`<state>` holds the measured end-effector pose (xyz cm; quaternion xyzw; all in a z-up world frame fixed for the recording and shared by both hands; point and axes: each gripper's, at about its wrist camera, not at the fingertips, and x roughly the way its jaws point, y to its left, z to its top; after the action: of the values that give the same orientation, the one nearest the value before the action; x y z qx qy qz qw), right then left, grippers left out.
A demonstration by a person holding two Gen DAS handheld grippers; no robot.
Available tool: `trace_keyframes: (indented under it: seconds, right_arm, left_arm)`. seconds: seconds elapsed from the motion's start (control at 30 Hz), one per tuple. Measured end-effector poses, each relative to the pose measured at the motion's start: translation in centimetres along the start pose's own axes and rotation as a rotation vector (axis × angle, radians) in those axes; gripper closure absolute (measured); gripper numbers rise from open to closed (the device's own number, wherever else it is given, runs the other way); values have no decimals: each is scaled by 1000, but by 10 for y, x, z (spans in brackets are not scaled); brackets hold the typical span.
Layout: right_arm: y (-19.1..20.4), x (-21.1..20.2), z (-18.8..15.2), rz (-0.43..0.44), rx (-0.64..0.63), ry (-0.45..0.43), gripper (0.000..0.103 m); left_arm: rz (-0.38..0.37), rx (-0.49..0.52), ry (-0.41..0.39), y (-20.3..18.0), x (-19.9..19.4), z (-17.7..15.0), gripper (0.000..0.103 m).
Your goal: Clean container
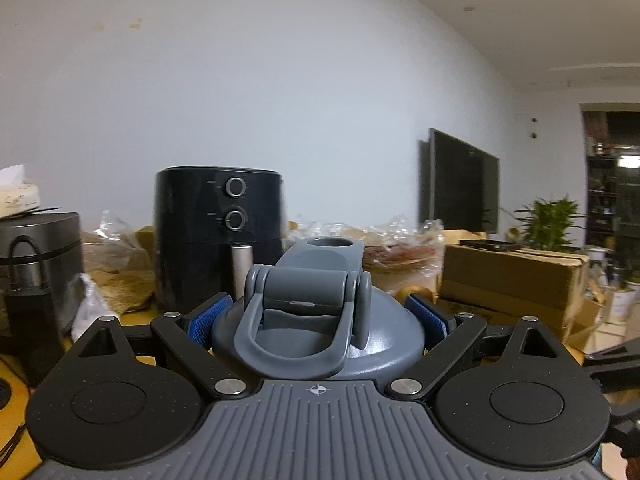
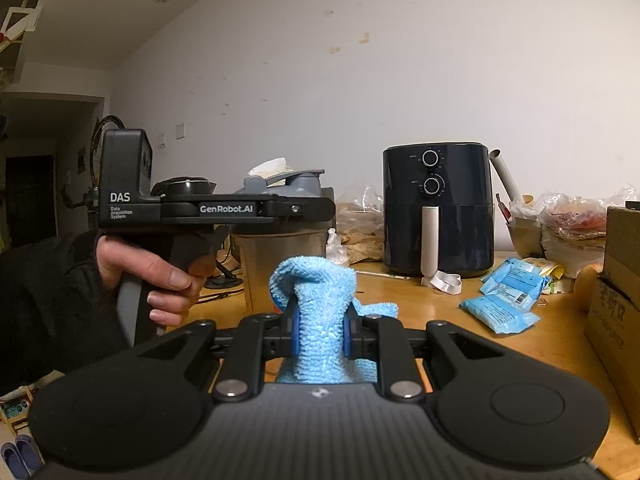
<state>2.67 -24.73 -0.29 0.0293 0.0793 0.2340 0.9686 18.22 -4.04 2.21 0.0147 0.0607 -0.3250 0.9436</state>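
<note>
We are holding the container (image 1: 316, 320), a shaker-type bottle with a grey lid (image 1: 320, 272) and a translucent body, upright above the worktop (image 2: 460, 332) near its left end, with the left tool (image 1: 318, 316) clamped on it just under the lid, its blue pads (image 1: 212, 316) pressing either side. The lid is sitting on, its flip cap and carry loop facing the left wrist camera. In the right wrist view the right tool (image 2: 320, 332) is gripping a light blue microfibre cloth (image 2: 316, 300), bunched upward between its jaws, just beside the container's body. Whether any wiping is under way we cannot tell; the cloth is not visibly touching it. To wipe well, we judge we should be keeping the left grip firm and level and pressing the cloth's loose fold flat on the wall. Behind, toward the back edge, a dark air fryer (image 2: 438, 208) is standing, with blue packets (image 2: 504, 300) lying to its right.
</note>
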Motion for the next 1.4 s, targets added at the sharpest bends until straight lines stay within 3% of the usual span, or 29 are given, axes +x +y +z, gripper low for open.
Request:
trace_keyframes:
  seconds: [0.33,1.4]
  right_arm:
    - [3,5,0,16,-11,0,88]
    - [13,66,14,76,-75,4,88]
  left_arm:
    - [-125,13,14,14,2,0,9]
    - [-128,11,25,14,5,4,9]
